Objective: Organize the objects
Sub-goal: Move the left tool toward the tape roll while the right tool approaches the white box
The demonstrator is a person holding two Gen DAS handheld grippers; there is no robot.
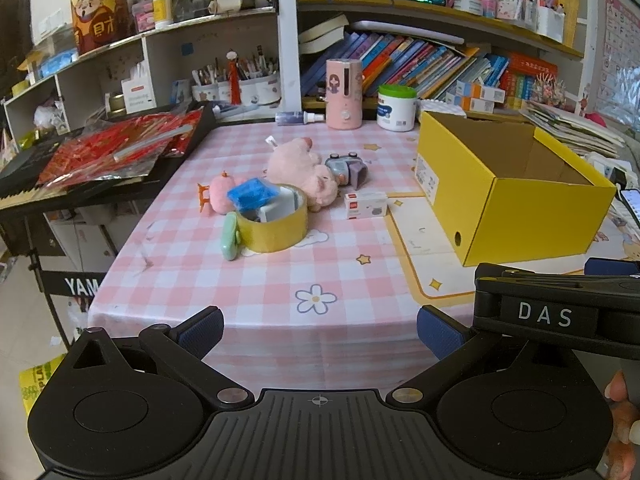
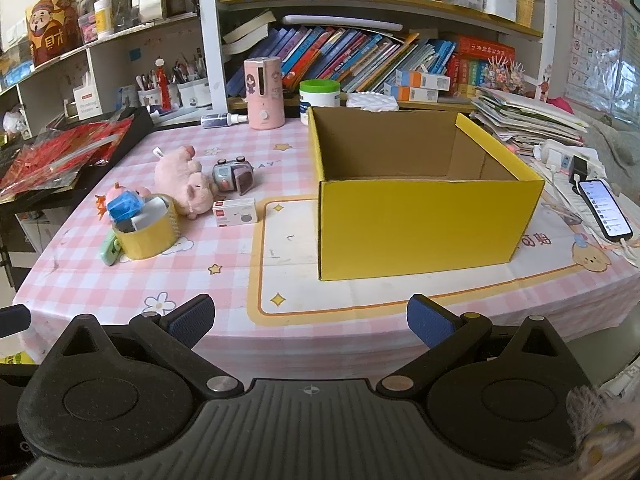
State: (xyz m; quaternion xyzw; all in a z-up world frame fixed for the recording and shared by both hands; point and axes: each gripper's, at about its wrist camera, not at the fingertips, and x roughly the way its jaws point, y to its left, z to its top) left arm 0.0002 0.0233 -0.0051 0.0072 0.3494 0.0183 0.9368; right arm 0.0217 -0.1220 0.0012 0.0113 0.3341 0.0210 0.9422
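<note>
Both the left tongs [image 1: 320, 326] and right tongs [image 2: 310, 320] hover spread and empty at the counter [image 2: 224, 280] edge; toys [image 2: 184, 180] await the empty yellow box [image 2: 424, 228], seemingly their bin.

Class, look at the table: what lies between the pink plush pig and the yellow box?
In the right wrist view, a small white carton and a grey toy camera lie between the plush pig and the yellow box.

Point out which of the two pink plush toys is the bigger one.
The plush pig lying on its side beside the grey toy camera. The other, a small round pink plush, sits behind the yellow tape roll.
</note>
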